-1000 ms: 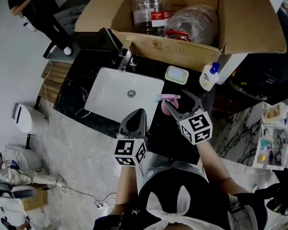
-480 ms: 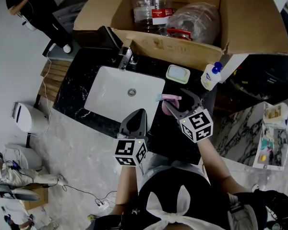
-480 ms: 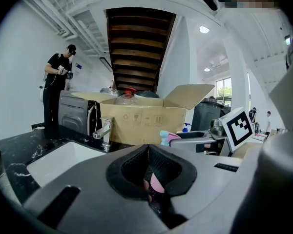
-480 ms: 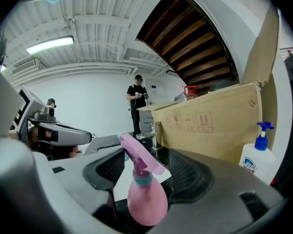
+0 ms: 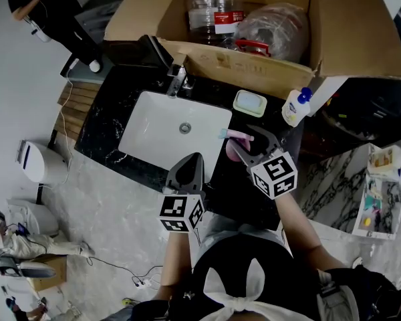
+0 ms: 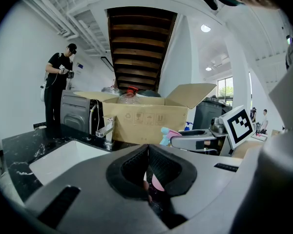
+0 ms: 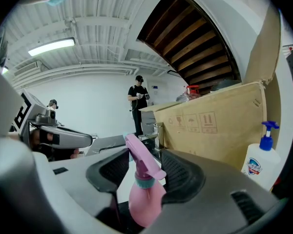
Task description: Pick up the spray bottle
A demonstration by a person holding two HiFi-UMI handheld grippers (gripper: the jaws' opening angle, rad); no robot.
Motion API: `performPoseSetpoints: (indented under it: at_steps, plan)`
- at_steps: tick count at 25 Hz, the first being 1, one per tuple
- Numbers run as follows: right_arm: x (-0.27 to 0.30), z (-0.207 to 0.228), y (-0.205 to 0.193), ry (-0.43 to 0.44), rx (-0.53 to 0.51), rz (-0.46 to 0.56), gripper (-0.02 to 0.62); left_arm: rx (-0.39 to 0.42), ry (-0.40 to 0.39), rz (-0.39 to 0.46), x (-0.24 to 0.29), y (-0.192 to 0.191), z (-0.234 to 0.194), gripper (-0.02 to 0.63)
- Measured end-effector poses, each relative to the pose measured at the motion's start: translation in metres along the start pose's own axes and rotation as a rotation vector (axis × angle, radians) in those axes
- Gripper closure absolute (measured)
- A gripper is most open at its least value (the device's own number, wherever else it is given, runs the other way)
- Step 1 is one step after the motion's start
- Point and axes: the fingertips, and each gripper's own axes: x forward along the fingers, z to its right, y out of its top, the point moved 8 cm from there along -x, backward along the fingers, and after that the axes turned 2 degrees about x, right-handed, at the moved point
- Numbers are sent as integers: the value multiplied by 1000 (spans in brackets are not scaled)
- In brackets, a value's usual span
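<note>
The big brown cardboard box (image 5: 267, 65) sits at the back of the black shiny stone counter (image 5: 113, 92), with its flaps open. A clear plastic bottle with a red label (image 5: 210, 9) lies inside it. The white sink (image 5: 154, 136) is set into the counter, with a silver tap (image 5: 178, 82) behind it. My left gripper (image 5: 188, 164) hangs over the front edge of the sink, and its jaws are closed together with nothing in them. My right gripper (image 5: 246, 139) is over the counter, just right of the sink. Its jaws are apart, one on each side of the little pink spray bottle with the blue-green collar (image 7: 145, 199). The bottle stands up straight between them, and I can see a thin gap on one side. Further back are a white pump bottle with a blue top (image 5: 295, 107) and a pale green soap dish (image 5: 248, 103)
</note>
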Motion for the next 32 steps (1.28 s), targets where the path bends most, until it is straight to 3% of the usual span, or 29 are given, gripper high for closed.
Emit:
performPoseSetpoints:
  at_steps: [14,32]
  plan:
    - [1,-1,2,0,1,8,495,0,6,-4,-2,0,-3,580]
    - [1,-10,5,0,-54,-1,503,-7,2,1,-7,-1,-8,580]
